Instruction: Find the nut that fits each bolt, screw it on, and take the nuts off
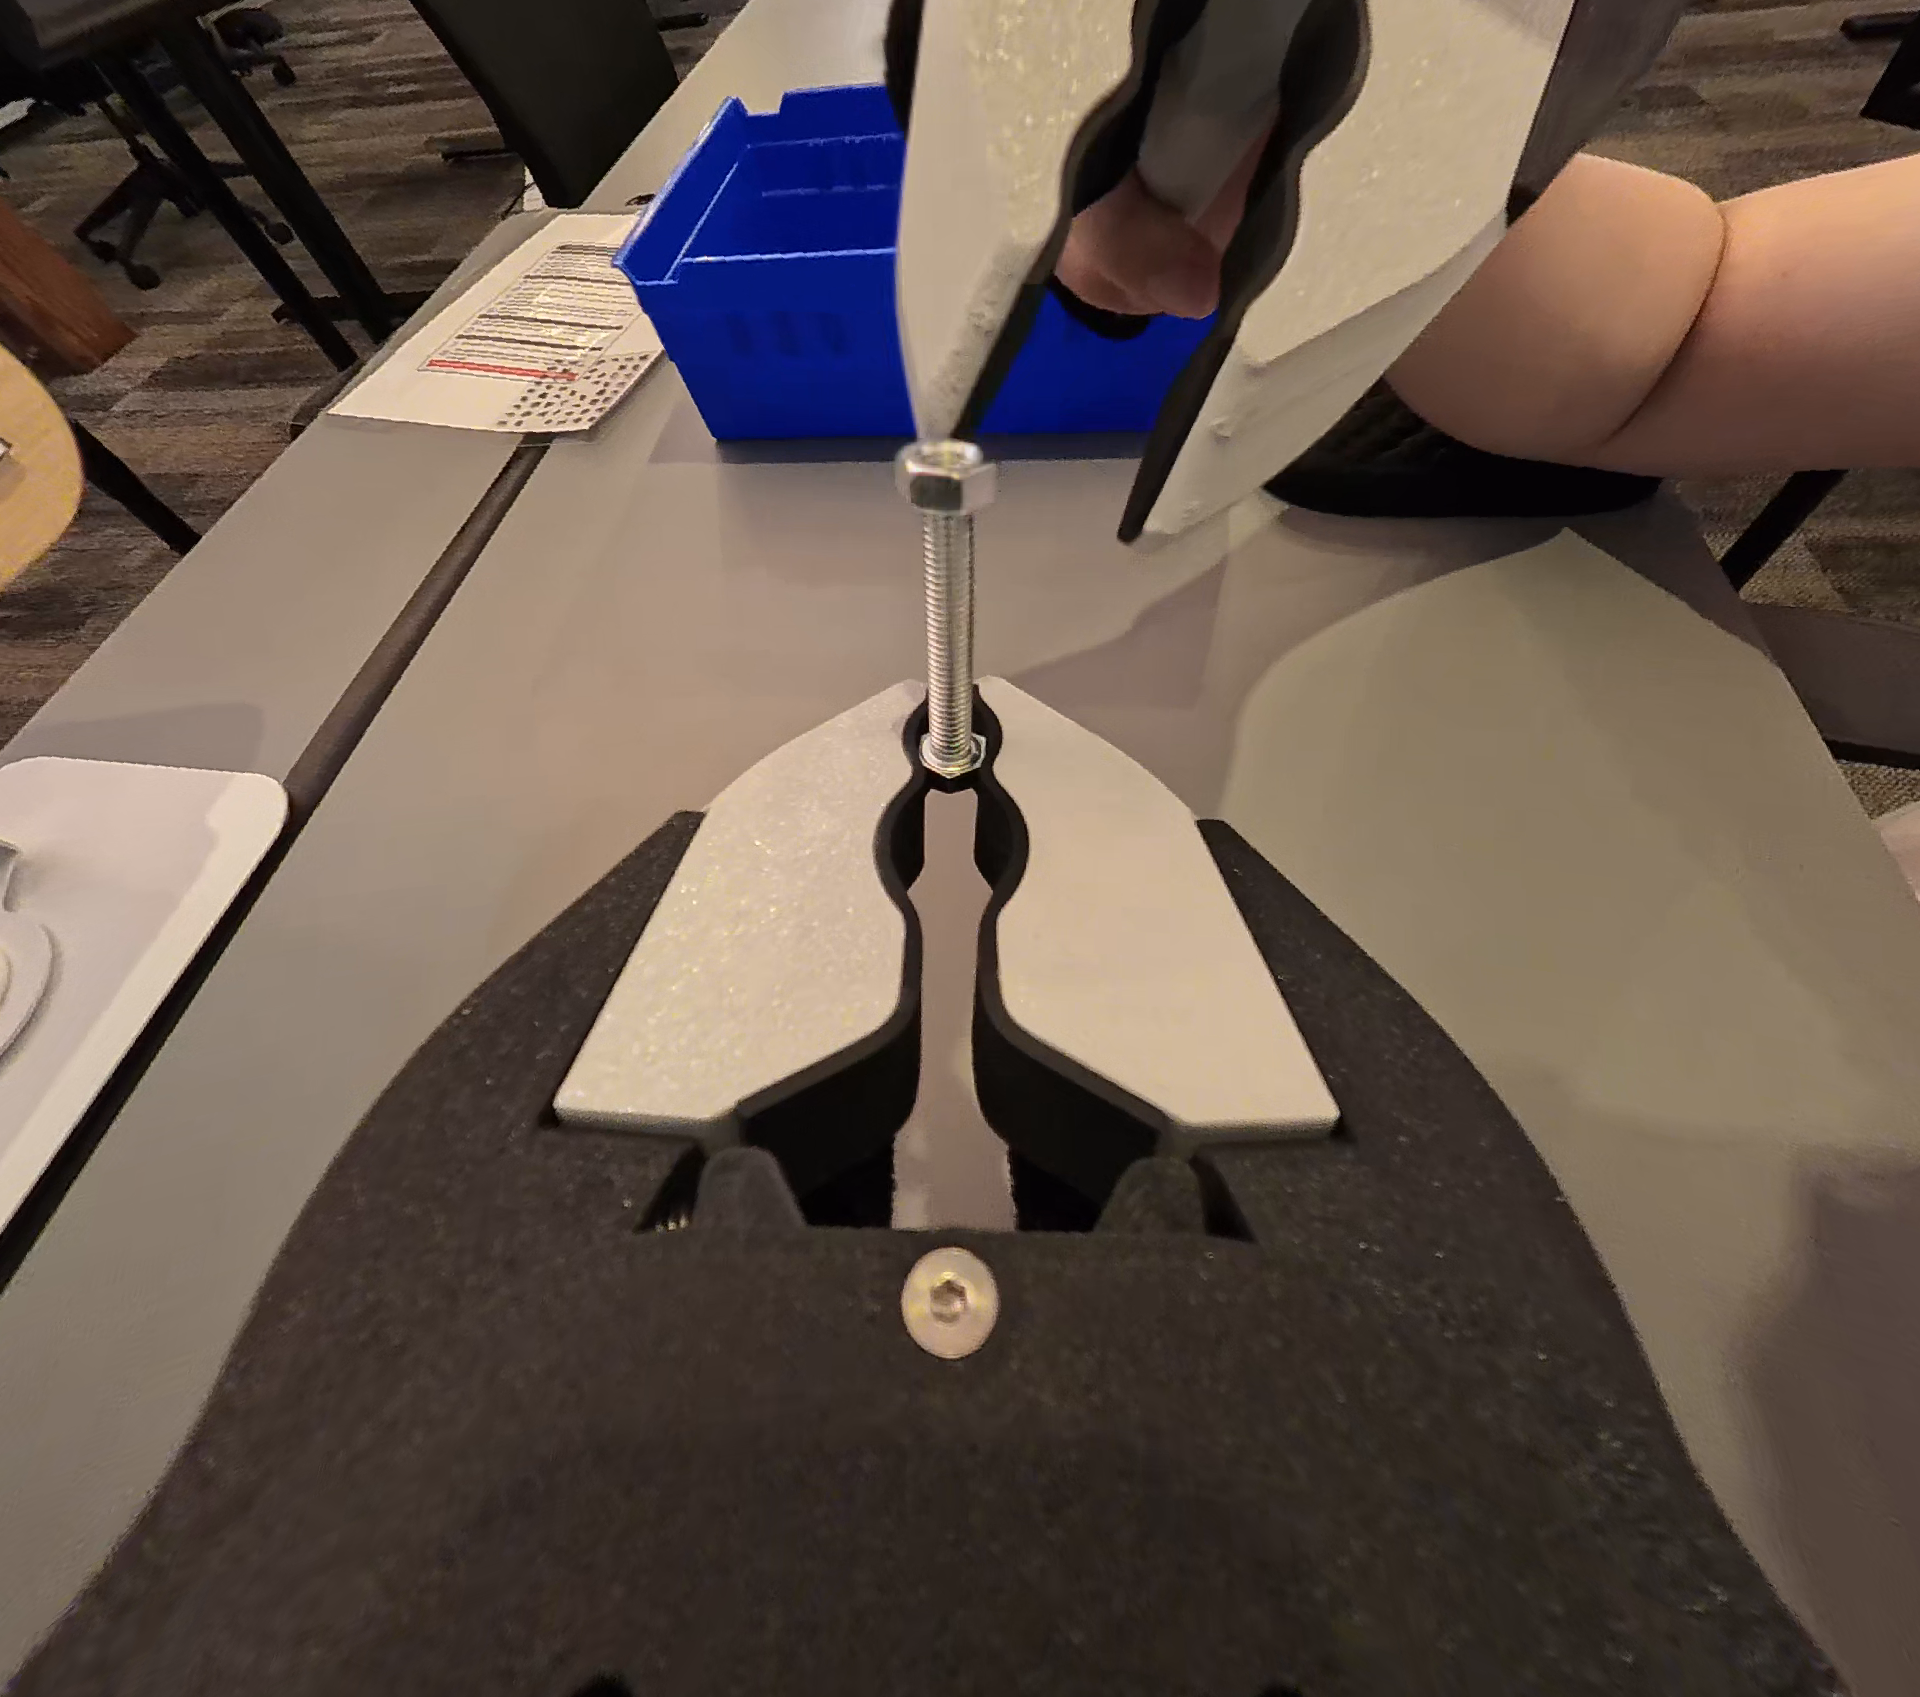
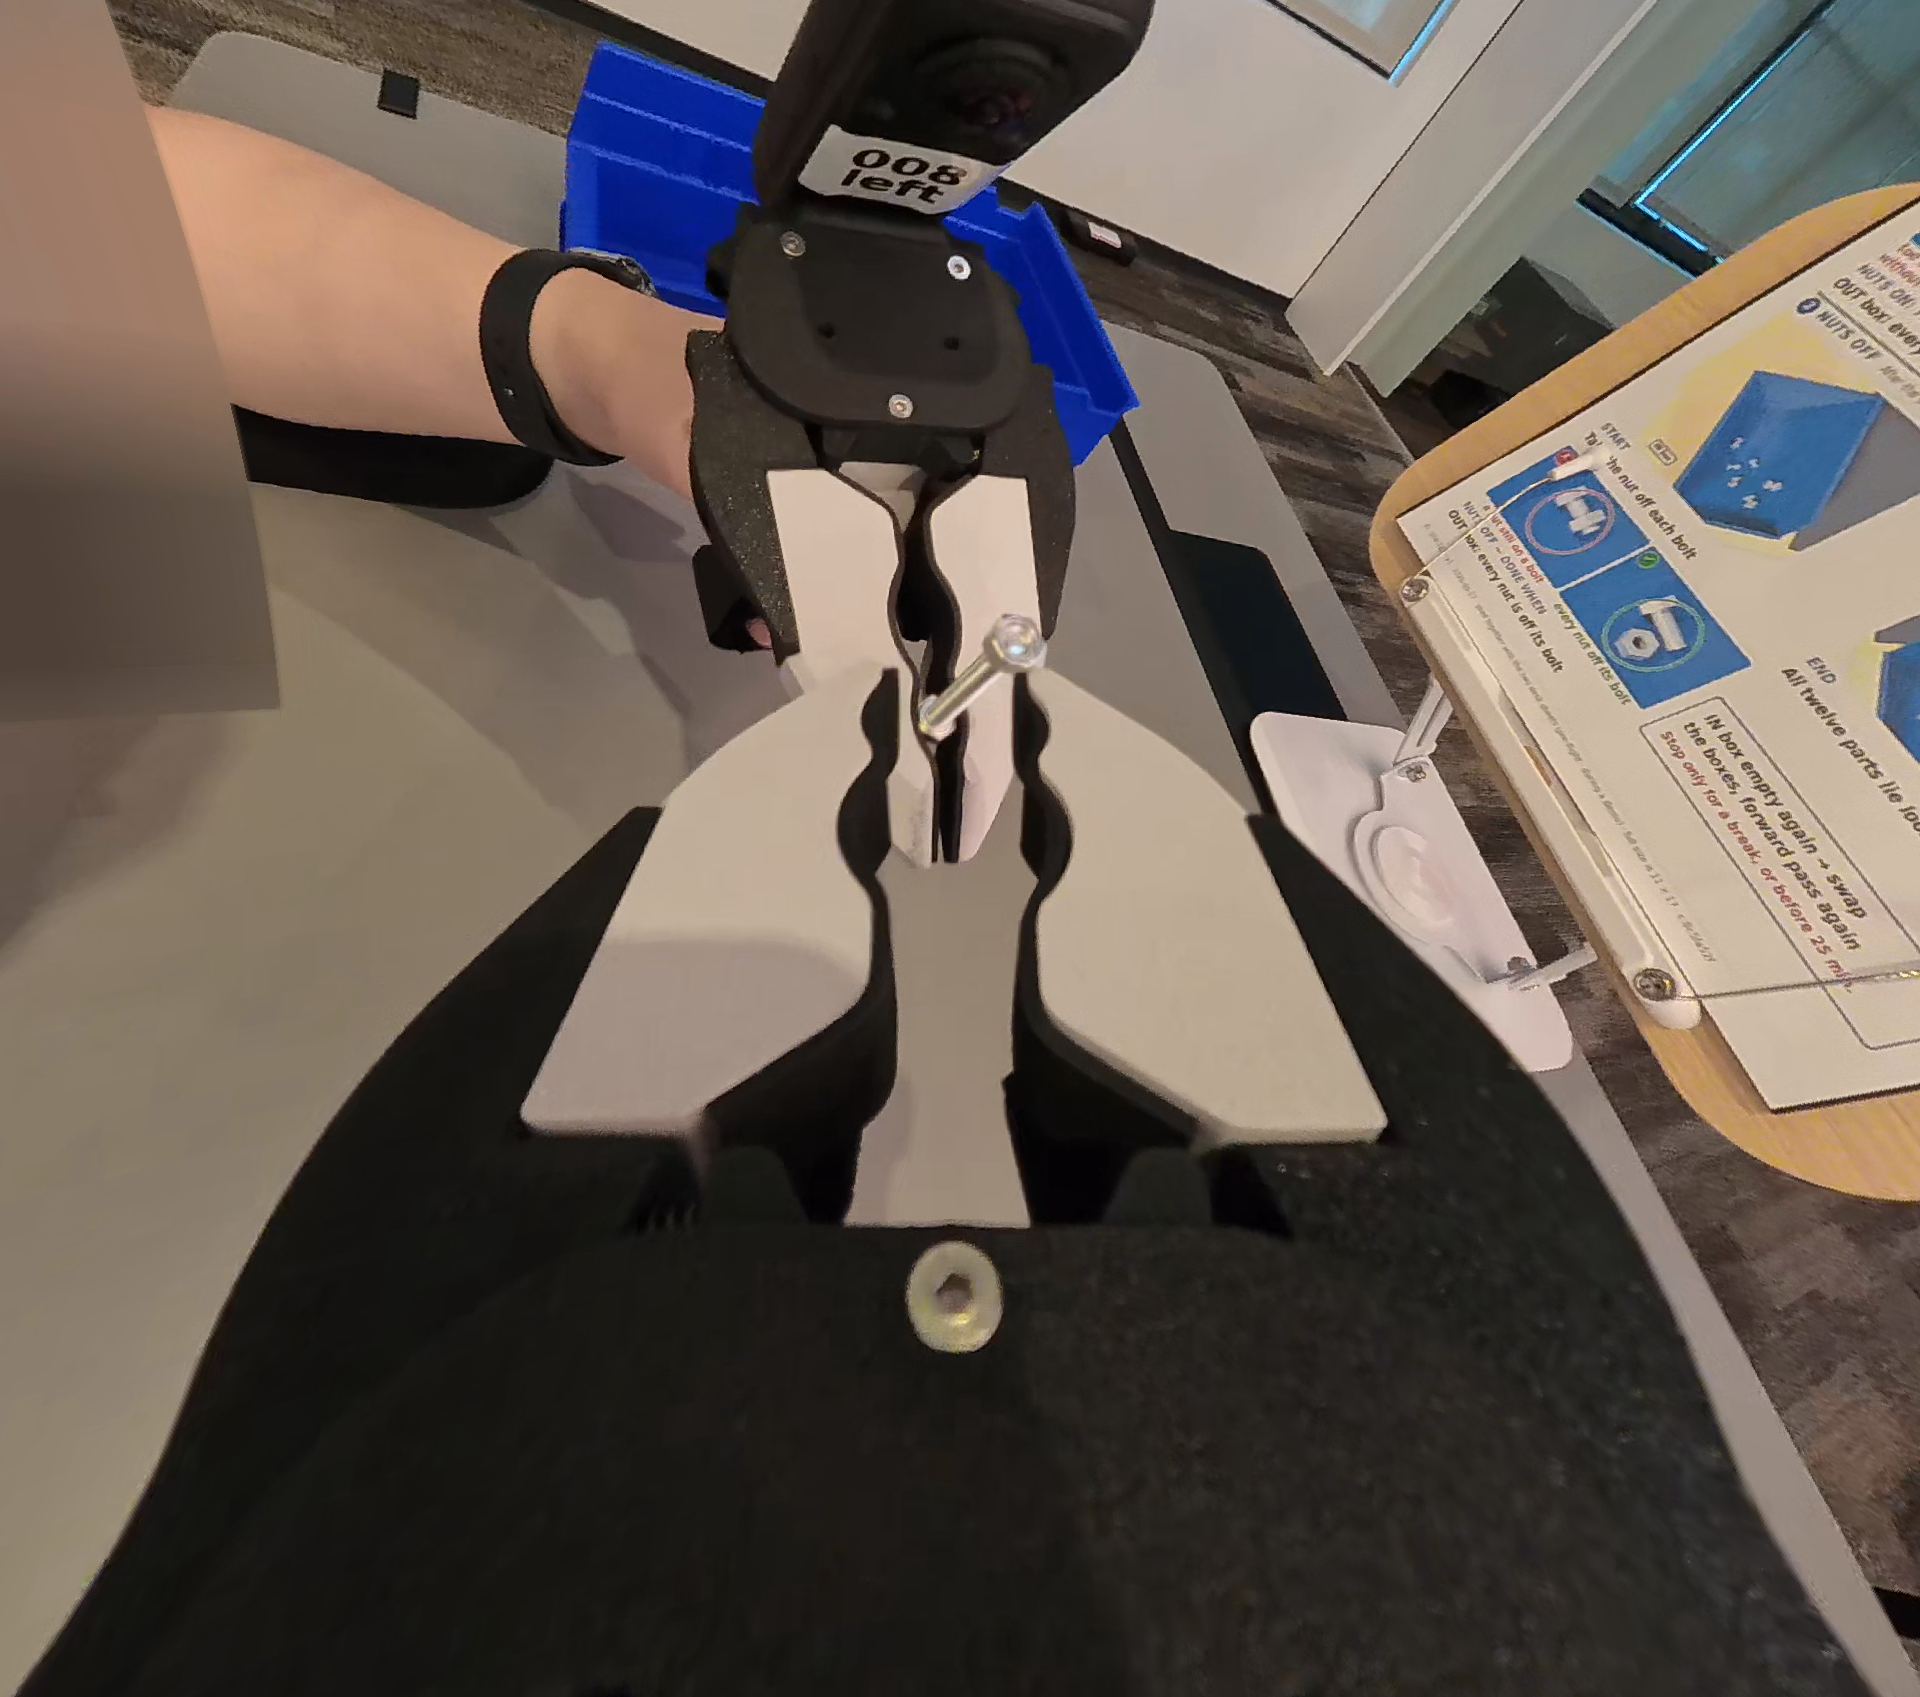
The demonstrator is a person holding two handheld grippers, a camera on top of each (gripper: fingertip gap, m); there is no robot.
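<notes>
My left gripper [image 1: 951,712] is shut on the head end of a silver bolt [image 1: 948,619] and holds it above the grey table [image 1: 582,712]. The thread points away from me, with a hex nut [image 1: 945,486] at its far end. My right gripper [image 1: 1039,489] comes down from above, open. One of its fingertips [image 1: 935,400] touches the nut and the other stands apart to the right. In the right wrist view my right gripper [image 2: 956,691] is open around the bolt [image 2: 961,697]. The nut [image 2: 1016,641] sits by its right finger. The left gripper [image 2: 943,847] faces it, shut.
A blue bin [image 1: 790,317] stands on the table behind the grippers, also in the right wrist view [image 2: 644,172]. A printed sheet [image 1: 520,338] lies left of it. A wooden board with an instruction sheet [image 2: 1714,660] and a white stand [image 2: 1403,868] are at the table's side. A person's forearm [image 1: 1662,338] reaches in. The left gripper's tips are roughly 6 centimeters from the right gripper's.
</notes>
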